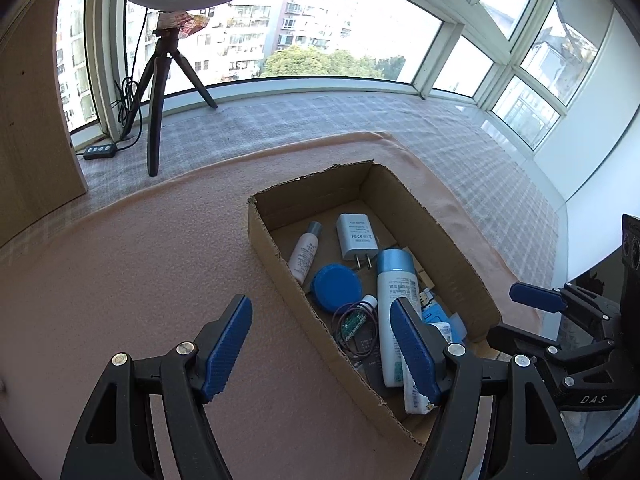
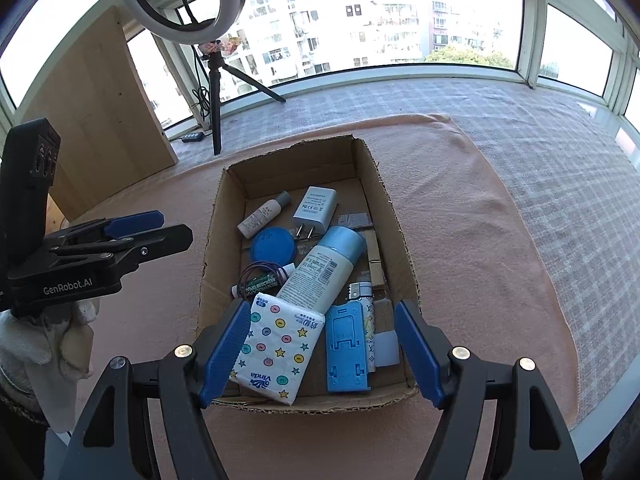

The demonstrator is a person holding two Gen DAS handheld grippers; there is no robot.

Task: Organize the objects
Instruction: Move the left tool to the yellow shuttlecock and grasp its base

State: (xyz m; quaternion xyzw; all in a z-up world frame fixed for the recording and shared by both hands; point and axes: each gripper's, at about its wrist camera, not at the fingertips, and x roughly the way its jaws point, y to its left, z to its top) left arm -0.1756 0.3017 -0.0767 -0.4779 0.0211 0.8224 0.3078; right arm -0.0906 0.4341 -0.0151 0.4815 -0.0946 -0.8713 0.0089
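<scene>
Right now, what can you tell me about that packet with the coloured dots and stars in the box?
The tissue packet is a soft white plastic pack printed with coloured dots and stars and a blue Vinda logo. It lies flat but skewed in the near corner of the cardboard box, partly over the base of the big white bottle and beside the blue plastic stand. It looks sealed. The right gripper hovers open above it.

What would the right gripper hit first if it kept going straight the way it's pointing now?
Probably the tissue pack or the blue plastic stand at the near end of the cardboard box; the open right gripper frames both, though depth is unclear.
</scene>
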